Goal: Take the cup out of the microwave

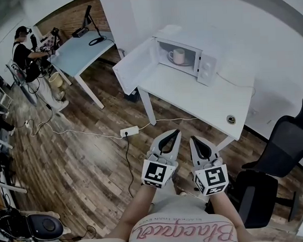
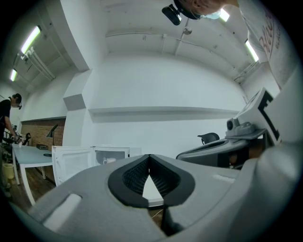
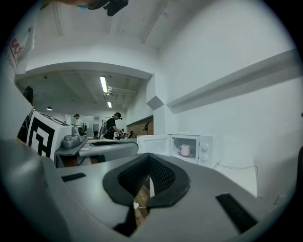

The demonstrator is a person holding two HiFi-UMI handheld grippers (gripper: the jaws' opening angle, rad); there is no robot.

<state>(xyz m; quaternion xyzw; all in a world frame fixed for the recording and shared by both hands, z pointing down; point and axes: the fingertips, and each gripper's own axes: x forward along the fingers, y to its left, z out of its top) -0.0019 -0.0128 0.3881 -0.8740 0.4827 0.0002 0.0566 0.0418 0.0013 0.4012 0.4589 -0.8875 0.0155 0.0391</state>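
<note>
Head view looks down on a dark wood-plank floor (image 1: 68, 161) with a white rectangular tabletop (image 1: 211, 103) set against the white wall. A black office chair (image 1: 273, 158) stands to its right. At the far left, a person in dark clothes (image 1: 24, 53) stands at a pale blue table (image 1: 83, 50).

A white microwave oven (image 1: 207, 65) stands at the back of the tabletop. Its door (image 1: 134, 68) is swung wide open to the left and hangs out past the tabletop's edge.

The left claw (image 1: 175, 132) and the right claw (image 1: 193, 139) are held side by side close to the person's body. Both are short of the tabletop's near edge and well apart from the microwave, and they point level towards it. In the left gripper view the left claw (image 2: 149, 156) has its ribbed black pads pressed together at the tips with nothing between them. The right gripper view shows the right claw (image 3: 149, 159) closed and empty in the same way.

The small pale pink cup (image 1: 179, 56) stands upright inside the microwave's open cavity, its handle to the left. It shows small in the left gripper view (image 2: 109, 160) and in the right gripper view (image 3: 183, 150), with neither claw touching it.

A white power strip (image 1: 129, 131) with trailing cables lies on the floor near a tabletop leg. A small round disc (image 1: 231, 119) lies near the tabletop's front right corner.
</note>
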